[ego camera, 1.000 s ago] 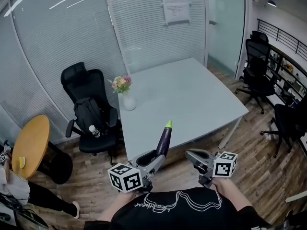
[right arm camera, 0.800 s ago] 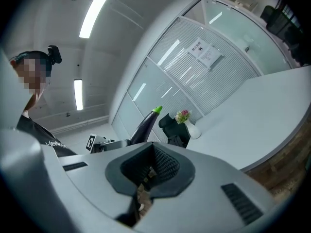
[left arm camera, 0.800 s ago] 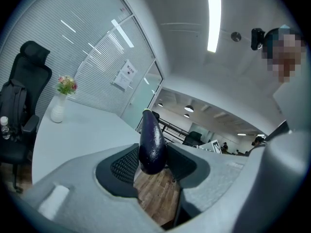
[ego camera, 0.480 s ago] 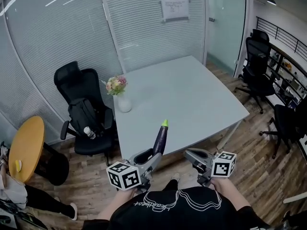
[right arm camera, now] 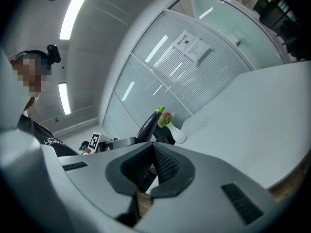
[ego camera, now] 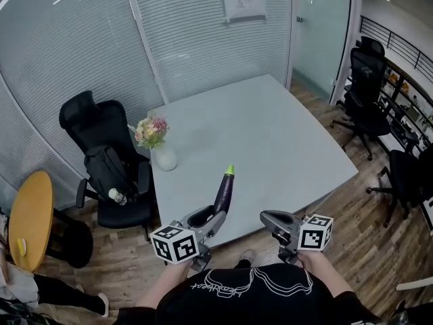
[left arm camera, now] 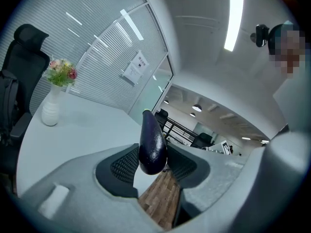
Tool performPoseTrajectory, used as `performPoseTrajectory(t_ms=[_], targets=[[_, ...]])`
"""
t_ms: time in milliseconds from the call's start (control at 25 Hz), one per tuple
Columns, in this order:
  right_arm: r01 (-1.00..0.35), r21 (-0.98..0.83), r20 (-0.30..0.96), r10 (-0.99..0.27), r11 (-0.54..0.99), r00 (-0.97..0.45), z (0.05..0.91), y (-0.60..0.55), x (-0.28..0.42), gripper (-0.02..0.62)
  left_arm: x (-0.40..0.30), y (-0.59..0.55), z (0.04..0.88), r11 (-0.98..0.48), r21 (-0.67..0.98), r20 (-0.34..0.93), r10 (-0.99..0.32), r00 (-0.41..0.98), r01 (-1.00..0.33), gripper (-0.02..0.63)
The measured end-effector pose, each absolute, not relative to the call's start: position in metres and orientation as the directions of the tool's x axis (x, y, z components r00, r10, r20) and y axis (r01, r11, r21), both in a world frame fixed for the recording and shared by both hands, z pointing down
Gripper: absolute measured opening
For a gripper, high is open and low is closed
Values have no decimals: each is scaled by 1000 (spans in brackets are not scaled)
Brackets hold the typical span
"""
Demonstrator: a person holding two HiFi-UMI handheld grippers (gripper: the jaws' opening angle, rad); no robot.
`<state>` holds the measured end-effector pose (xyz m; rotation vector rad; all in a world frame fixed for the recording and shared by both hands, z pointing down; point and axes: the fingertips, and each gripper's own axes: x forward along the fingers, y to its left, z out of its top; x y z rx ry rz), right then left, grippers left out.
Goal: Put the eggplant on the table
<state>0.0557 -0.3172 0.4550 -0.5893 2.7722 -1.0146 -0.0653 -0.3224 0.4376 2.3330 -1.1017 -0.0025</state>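
A dark purple eggplant (ego camera: 224, 191) with a green tip stands upright in my left gripper (ego camera: 214, 218), which is shut on its lower end. In the left gripper view the eggplant (left arm camera: 152, 142) is pinched between both ribbed pads, with the left gripper (left arm camera: 153, 163) over the near edge of the pale grey table (ego camera: 270, 134). My right gripper (ego camera: 268, 217) hovers beside it at the same edge. In its own view the right gripper (right arm camera: 152, 148) has its pads together and nothing between them. The eggplant (right arm camera: 148, 123) shows to its left.
A white vase of flowers (ego camera: 162, 156) stands at the table's left corner. A black office chair (ego camera: 101, 147) with a bag sits left of the table, near a round yellow table (ego camera: 30, 219). More black chairs (ego camera: 369, 80) stand at the right. Glass walls lie behind.
The table has come closer in the head view. Both grippers have gone from over the wood floor to its near edge. The eggplant stays upright in the left gripper.
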Motion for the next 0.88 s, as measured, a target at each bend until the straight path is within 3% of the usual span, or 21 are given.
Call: performPoseTrajectory(t_ms=[880], targets=[[-327,-745,97,-390,582,-916,530,-409,42,8,-94,-422,569,-349,493,471,-663,582,-797,187]])
